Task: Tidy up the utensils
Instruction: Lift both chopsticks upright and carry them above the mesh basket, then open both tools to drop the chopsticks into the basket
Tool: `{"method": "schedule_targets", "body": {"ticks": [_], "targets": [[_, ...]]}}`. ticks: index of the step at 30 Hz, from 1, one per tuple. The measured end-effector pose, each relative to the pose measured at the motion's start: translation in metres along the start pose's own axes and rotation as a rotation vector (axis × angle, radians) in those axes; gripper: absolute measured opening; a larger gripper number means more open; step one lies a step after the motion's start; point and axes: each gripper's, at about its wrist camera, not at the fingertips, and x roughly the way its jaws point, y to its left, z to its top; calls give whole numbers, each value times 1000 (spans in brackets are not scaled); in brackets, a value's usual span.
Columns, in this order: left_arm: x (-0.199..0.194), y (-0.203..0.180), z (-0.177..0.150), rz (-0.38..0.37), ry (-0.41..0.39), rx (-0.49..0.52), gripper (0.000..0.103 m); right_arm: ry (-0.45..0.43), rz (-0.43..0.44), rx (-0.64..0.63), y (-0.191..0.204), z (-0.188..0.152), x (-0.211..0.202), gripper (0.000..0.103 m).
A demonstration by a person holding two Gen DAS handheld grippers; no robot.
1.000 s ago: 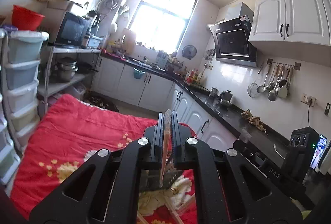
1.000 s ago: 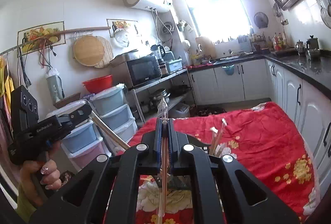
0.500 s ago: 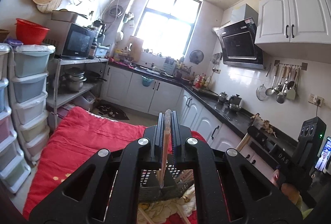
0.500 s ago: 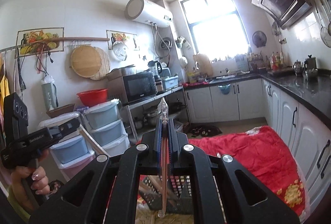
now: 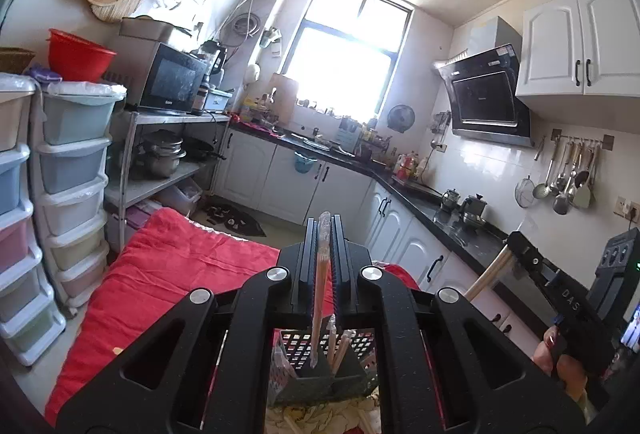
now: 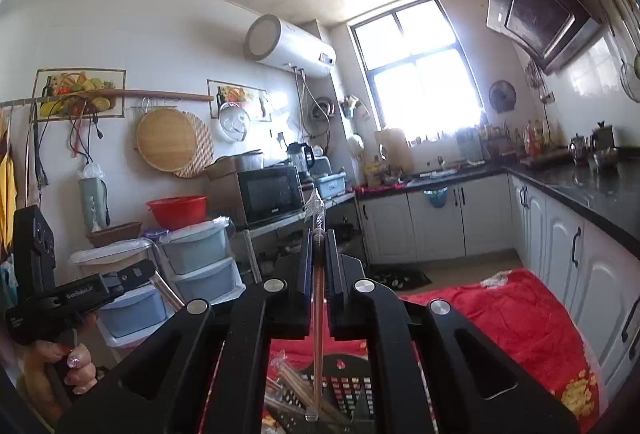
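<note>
Chopsticks, wrapped: one pair per gripper. Left gripper (image 5: 323, 234) jaws closed on wrapped chopsticks (image 5: 320, 294), held approx. vertical, lower tip inside or just above the dark mesh utensil caddy (image 5: 352, 374); which of the two cannot be told. Right gripper (image 6: 319, 246) jaws closed on a second wrapped pair (image 6: 318, 334), lower end over the caddy w/ loose chopsticks (image 6: 296, 390) beside it. Caddy stands on a red quilt (image 5: 168, 274).

Risks, judged:
- Early release w/ tip above the rim: the pair tips out onto the quilt.
- Soft quilt under the caddy: side load from either stick may tilt it.
- Both grippers work near one opening: the sticks may clash.
- Plastic sleeves are slick; the grip may slip.
</note>
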Motion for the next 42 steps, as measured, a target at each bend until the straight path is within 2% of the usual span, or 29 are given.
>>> {"method": "schedule_targets", "body": {"ticks": [12,20,30,42], "targets": [[31,8,-11,12,38,-30,3,-59,-31,-44,5,-12,22,6],[46,7,-24,14,51,-18,3,-50,-32,-48,2,-30,39,6],[69,13,-52,22,103,-27,3,45,-82,-43,-10,-72,69,6],[80,15,-75,-10,140,-57,4,130,-111,23,-23,-100,79,6]]}}
